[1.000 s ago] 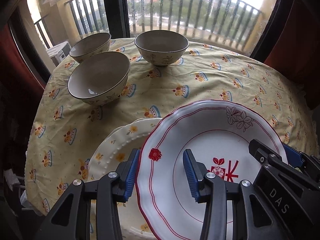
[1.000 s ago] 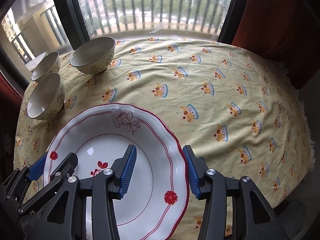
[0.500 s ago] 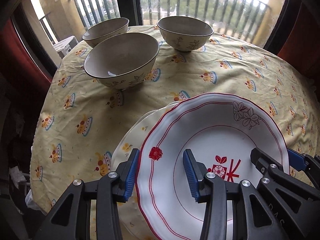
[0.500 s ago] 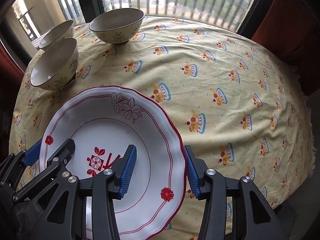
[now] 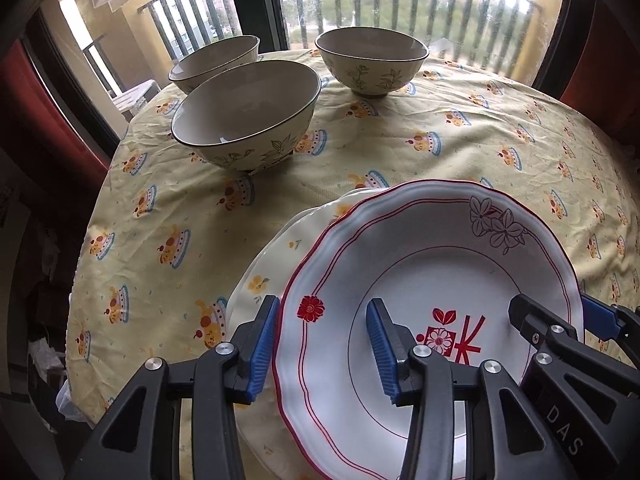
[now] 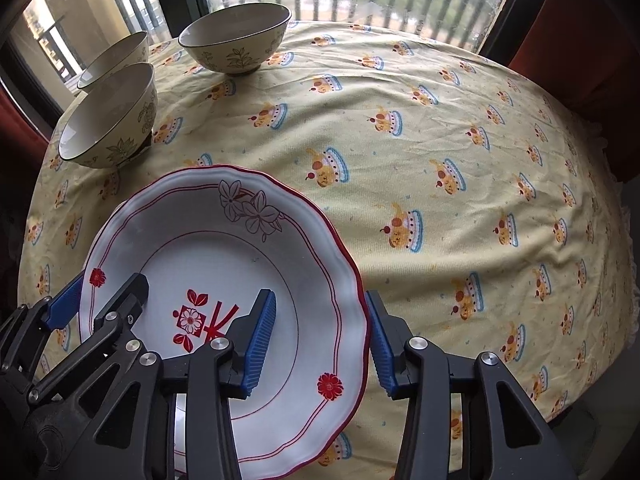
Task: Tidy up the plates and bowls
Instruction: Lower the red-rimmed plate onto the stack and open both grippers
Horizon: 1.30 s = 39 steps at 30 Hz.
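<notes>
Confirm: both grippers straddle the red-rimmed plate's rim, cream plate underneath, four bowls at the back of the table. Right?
Not quite: there are three bowls, not four, as both wrist views show. The rest holds: left gripper and right gripper straddle the red-rimmed plate, cream plate underneath.

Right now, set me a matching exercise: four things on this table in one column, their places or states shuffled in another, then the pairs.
1. red-rimmed plate
2. cream plate
3. lone bowl
4. tablecloth

A. yellow, printed with cakes
B. partly covered by another dish
C. rim between the fingers of the left gripper and of the right gripper
D. stands apart from the paired bowls

Pairs: 1-C, 2-B, 3-D, 4-A
</notes>
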### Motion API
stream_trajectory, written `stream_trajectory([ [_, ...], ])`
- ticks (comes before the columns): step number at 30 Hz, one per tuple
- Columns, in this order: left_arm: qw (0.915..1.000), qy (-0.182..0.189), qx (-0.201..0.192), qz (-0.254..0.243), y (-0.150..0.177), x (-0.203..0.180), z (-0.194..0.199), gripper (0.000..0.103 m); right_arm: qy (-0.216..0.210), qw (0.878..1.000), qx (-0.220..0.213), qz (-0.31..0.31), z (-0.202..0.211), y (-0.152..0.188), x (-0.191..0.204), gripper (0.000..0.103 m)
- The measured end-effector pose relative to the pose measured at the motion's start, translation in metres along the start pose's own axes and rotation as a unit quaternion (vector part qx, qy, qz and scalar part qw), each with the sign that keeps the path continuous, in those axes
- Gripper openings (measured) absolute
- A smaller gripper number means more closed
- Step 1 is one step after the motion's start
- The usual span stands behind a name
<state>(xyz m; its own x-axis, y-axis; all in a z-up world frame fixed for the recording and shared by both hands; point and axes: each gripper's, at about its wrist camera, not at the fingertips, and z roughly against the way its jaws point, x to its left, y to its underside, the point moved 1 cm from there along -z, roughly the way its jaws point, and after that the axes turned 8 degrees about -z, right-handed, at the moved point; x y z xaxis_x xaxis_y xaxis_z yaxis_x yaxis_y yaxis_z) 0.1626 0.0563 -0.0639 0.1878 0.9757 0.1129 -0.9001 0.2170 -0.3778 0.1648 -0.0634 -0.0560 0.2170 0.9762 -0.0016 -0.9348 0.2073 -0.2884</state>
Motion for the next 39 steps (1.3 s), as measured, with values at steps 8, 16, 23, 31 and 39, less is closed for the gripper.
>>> stream_trajectory([
  [8,0.9997,-0.016,0.0,-0.018,0.001,-0.007,-0.002,0.05,-0.024,1.0,-0.006,-0.006,0.006,0.002,-0.009,0.03],
  [16,0.9999,0.007,0.009,-0.002,0.004,0.004,0.002,0.053,-0.018,1.0,-0.013,0.014,0.01,0.003,-0.001,0.029],
  [23,1.0,0.001,0.005,0.005,0.008,0.013,0.006,0.056,-0.02,1.0,0.003,0.017,0.001,0.007,0.007,0.03],
  [31,0.9998,0.003,0.014,0.016,0.009,0.017,0.007,0.058,-0.013,1.0,0.009,0.024,-0.001,0.009,0.014,0.047],
  [39,0.9979,-0.001,0.027,0.059,0.009,0.023,0.009,0.07,-0.033,0.999,-0.006,0.039,0.01,-0.003,0.006,0.063],
])
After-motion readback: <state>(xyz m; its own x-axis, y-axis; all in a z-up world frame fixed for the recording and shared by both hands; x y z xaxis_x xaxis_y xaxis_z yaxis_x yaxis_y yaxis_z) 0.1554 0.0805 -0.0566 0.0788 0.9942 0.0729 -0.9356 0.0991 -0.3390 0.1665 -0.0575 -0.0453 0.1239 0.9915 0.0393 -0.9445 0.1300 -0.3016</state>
